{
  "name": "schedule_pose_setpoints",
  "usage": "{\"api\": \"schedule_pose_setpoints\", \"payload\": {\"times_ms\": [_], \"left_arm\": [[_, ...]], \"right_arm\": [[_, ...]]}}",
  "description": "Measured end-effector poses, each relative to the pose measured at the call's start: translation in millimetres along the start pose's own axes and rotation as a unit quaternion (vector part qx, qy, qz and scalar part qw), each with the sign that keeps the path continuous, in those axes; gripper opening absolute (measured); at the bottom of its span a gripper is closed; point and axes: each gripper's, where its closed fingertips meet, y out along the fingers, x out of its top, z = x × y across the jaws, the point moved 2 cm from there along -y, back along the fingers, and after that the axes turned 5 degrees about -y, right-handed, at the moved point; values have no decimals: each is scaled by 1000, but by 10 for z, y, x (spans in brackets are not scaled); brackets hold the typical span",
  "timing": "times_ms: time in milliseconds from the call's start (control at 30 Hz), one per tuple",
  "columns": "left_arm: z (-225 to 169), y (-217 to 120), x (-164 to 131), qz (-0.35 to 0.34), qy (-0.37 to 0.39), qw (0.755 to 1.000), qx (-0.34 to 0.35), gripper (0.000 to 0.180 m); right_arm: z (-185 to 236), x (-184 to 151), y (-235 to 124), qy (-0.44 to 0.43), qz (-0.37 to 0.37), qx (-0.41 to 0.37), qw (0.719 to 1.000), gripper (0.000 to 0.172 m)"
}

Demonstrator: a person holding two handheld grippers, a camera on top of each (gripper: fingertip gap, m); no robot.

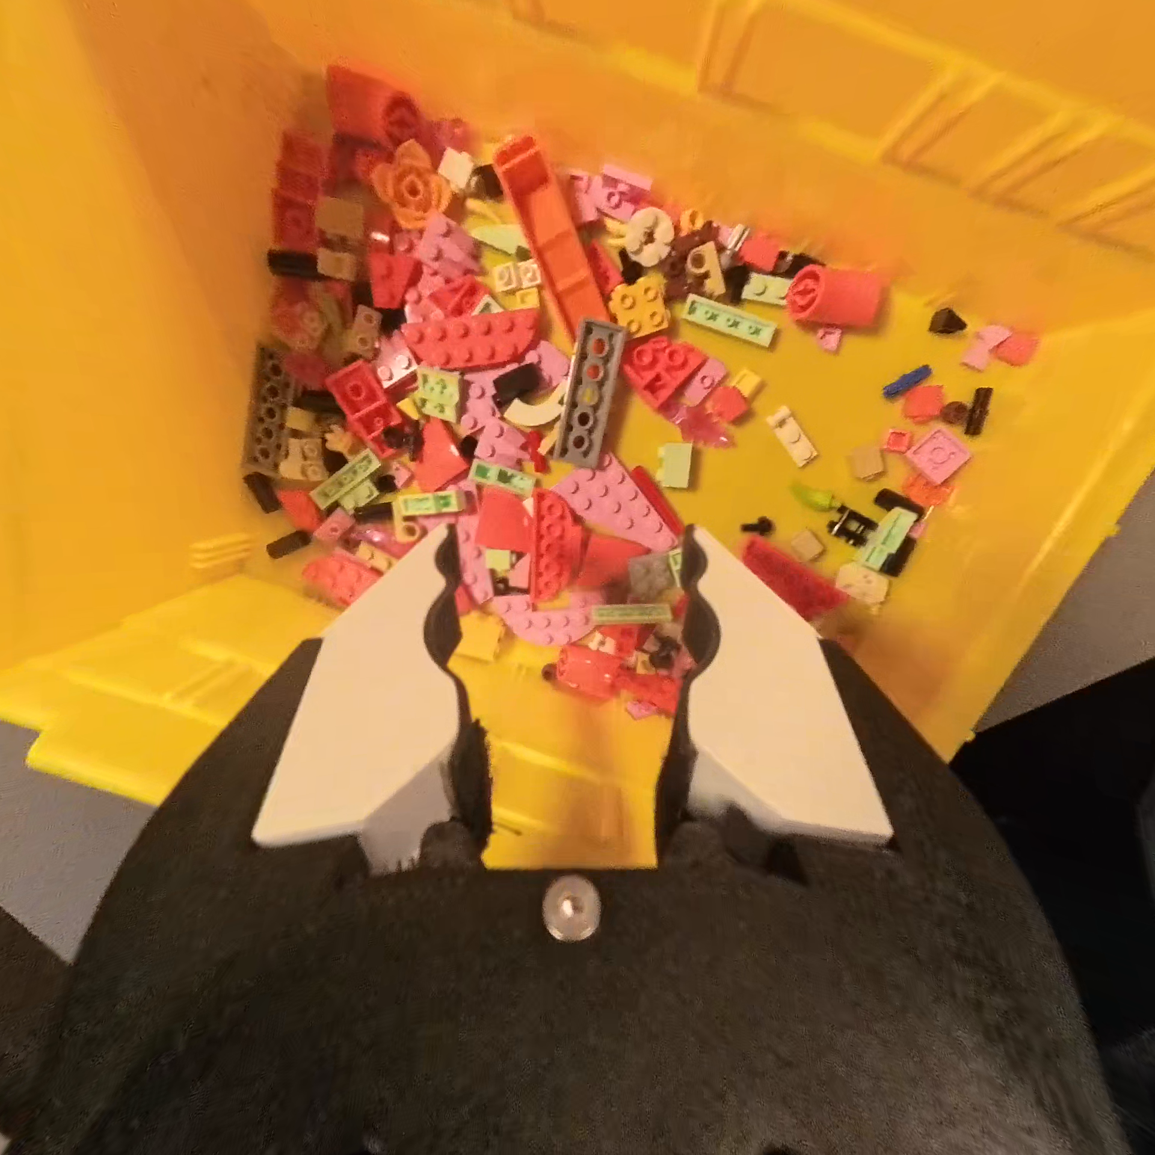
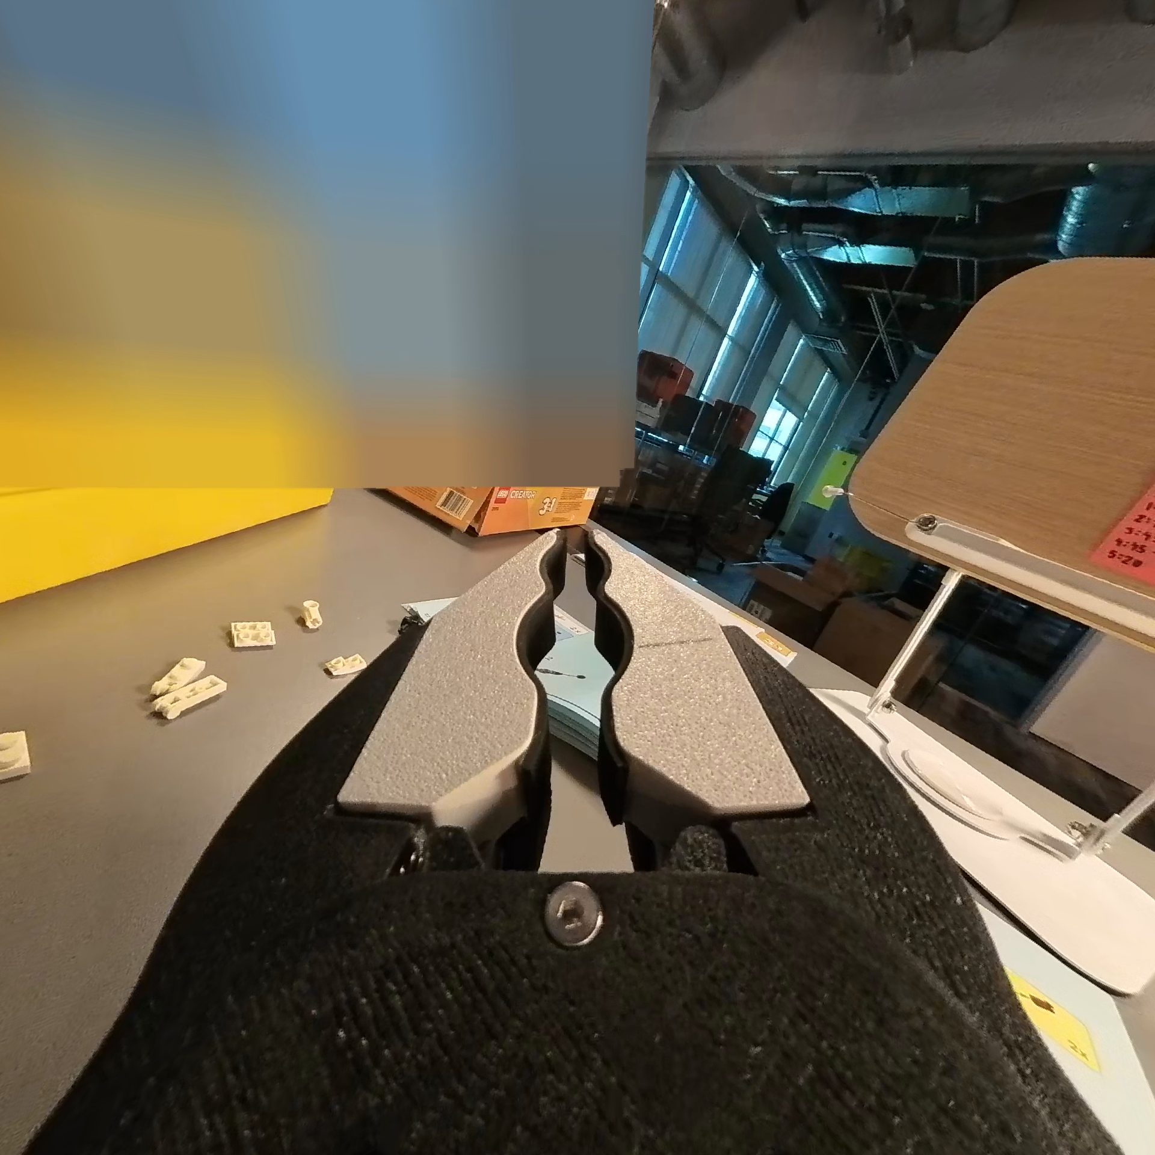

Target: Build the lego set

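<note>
In the left wrist view my left gripper (image 1: 569, 534) is open and hovers over a heap of toy bricks inside a yellow bin (image 1: 125, 312). Between its white fingers (image 1: 387, 625) I see a red rounded plate (image 1: 553, 550) lying on a pink plate (image 1: 615, 500), below the pads and not touched by them. A grey plate with holes (image 1: 590, 394) and a long orange piece (image 1: 556, 237) lie farther in. In the right wrist view my right gripper (image 2: 575, 536) is shut with nothing between its grey fingers (image 2: 475, 675), above a grey table (image 2: 156, 844) and a booklet (image 2: 575, 694).
Several cream bricks (image 2: 253, 633) lie loose on the table at the left, near the yellow bin's wall (image 2: 125, 537). An orange cardboard box (image 2: 519, 509) lies behind. A wooden board on a clear stand (image 2: 1025, 406) with a white base (image 2: 1000, 875) stands at the right. The left gripper's tips are roughly 35 centimeters from the right gripper's.
</note>
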Motion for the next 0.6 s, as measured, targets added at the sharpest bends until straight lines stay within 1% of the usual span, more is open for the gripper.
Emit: {"api": "schedule_pose_setpoints", "payload": {"times_ms": [200, 300, 367, 433, 533, 600], "left_arm": [[97, -16, -11, -4, 0, 1000, 21, 67], [85, 15, -39, 5, 4, 1000, 11, 66], [32, 63, -102, 24, 7, 1000, -6, 68], [-34, 112, -136, 26, 5, 999, -23, 70], [-31, 136, -158, 18, 2, 1000, -15, 71], [-49, 98, -98, -11, -4, 1000, -26, 69]], "right_arm": [[-10, 1, -2, 3, -1, -3, 1000, 3], [-9, 1, -3, 3, -1, -3, 1000, 4], [-9, 1, -3, 3, -1, -3, 1000, 3], [-11, 1, -3, 4, -1, -3, 1000, 3], [-14, 1, -2, 5, -1, -3, 1000, 3], [-12, 0, -2, 5, -1, -3, 1000, 3]]}}
